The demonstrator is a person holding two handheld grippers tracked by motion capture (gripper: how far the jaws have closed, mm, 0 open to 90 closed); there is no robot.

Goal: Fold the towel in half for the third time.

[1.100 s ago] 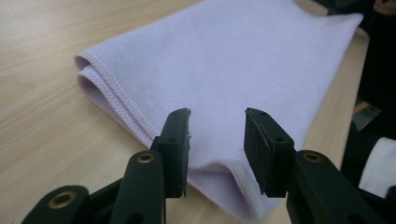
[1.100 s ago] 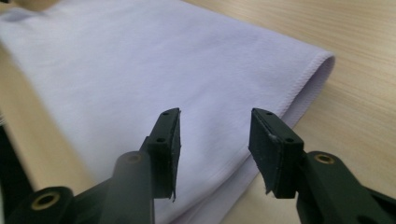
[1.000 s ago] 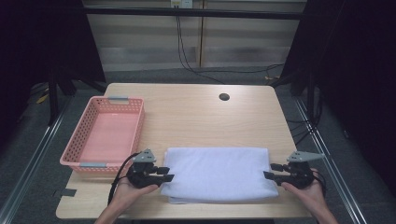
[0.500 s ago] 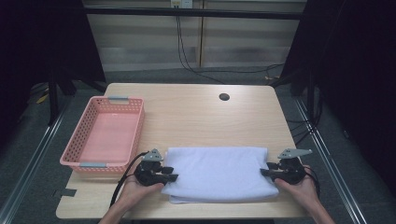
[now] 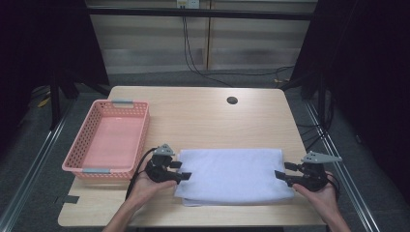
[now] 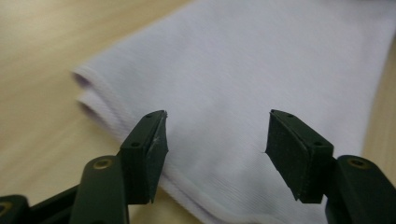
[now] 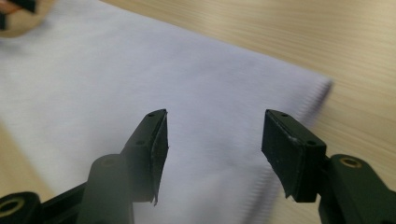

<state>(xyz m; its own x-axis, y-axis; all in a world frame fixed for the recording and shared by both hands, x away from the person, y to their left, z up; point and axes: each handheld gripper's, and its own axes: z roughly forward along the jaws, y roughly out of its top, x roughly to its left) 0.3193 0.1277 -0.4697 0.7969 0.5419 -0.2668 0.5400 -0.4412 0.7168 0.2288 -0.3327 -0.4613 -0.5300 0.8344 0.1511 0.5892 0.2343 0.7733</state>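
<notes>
A folded white towel [image 5: 233,175] lies flat on the wooden table [image 5: 203,116], stretched between the two tongs. The left gripper [image 5: 183,170] sits at its left short edge and the right gripper [image 5: 281,175] at its right short edge. In both gripper views the jaws stand spread, having just been opening, with the cloth lying below and beyond them and nothing pinched. The towel appears freshly let go after a fold, so the step in hand looks like a release between folds. The next move would likely call for fresh grips on the towel's ends or corners, either to fold it again or to lift it toward the pink basket [image 5: 107,140] beyond the left gripper.
</notes>
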